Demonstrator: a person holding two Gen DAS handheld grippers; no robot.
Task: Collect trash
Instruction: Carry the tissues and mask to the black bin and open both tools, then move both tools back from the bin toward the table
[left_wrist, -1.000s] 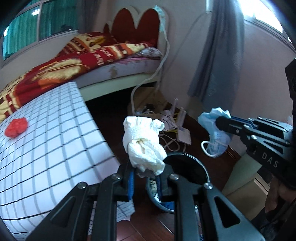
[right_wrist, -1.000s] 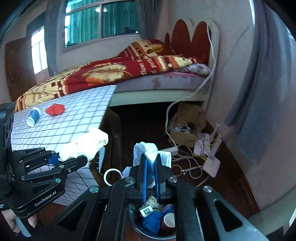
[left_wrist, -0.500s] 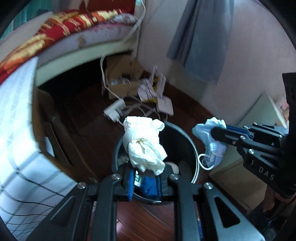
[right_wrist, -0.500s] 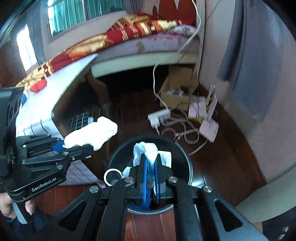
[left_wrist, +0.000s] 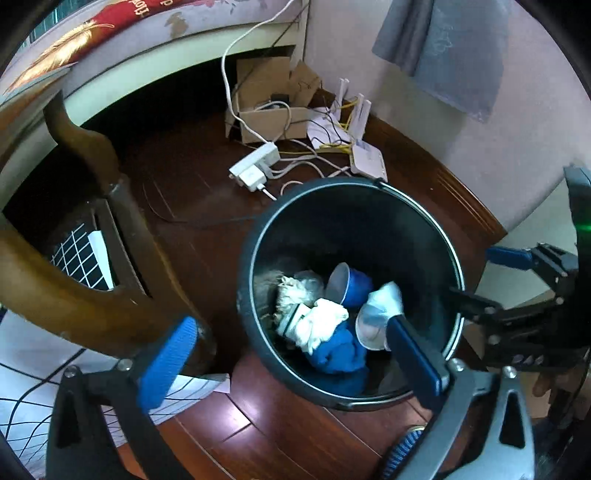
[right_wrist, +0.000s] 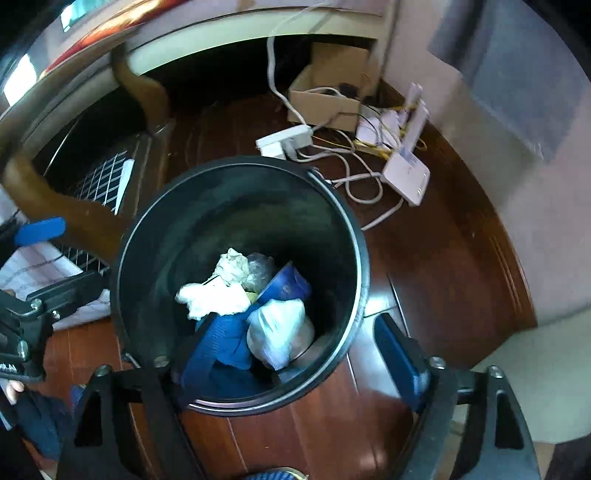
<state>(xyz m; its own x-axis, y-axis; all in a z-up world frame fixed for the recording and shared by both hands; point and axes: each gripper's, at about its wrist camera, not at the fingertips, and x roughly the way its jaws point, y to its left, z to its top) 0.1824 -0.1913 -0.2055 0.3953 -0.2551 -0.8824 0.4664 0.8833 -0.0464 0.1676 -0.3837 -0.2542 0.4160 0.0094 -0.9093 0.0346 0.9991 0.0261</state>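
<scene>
Grippers hang over the black bin (left_wrist: 258, 258), both empty; the left gripper (left_wrist: 291, 354) and right gripper (right_wrist: 306, 350) have just been opening and stand spread wide; the crumpled white tissue (left_wrist: 321, 325) and pale blue mask (right_wrist: 277, 328) lie inside the bin among other rubbish.

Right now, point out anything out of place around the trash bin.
Beyond the black trash bin, a power strip, white router and tangled cables sprawl loose on the wood floor beside an open cardboard box. Nothing has spilled; the trash lies inside the bin.
</scene>
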